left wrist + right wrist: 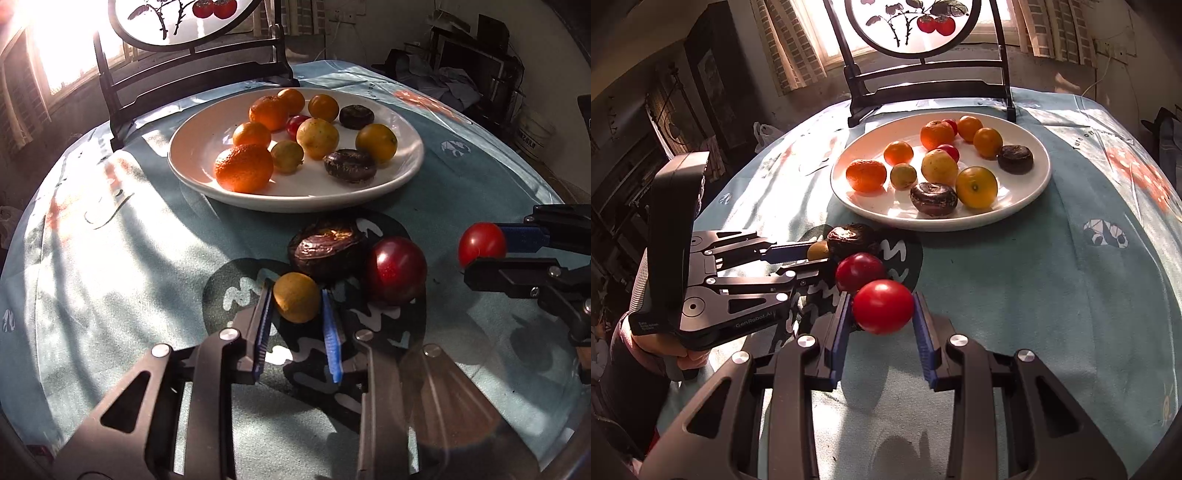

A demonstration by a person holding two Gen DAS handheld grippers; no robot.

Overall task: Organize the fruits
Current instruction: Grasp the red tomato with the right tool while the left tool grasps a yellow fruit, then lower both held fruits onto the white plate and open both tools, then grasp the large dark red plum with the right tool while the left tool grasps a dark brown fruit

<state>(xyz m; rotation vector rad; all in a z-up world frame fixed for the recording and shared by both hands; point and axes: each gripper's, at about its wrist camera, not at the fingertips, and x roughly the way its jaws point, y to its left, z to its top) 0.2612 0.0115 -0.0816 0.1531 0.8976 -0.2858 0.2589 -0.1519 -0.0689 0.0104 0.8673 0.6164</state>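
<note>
I'm gripping a red tomato (882,306) in my right gripper (882,310), lifted just above the tablecloth (1034,295); my left gripper (297,306) is closing around a small yellow citrus (296,297) beside a dark wrinkled fruit (327,247), near the white plate (192,147) of fruit

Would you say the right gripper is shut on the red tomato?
Yes: the right gripper has both blue pads touching the red tomato.
</note>
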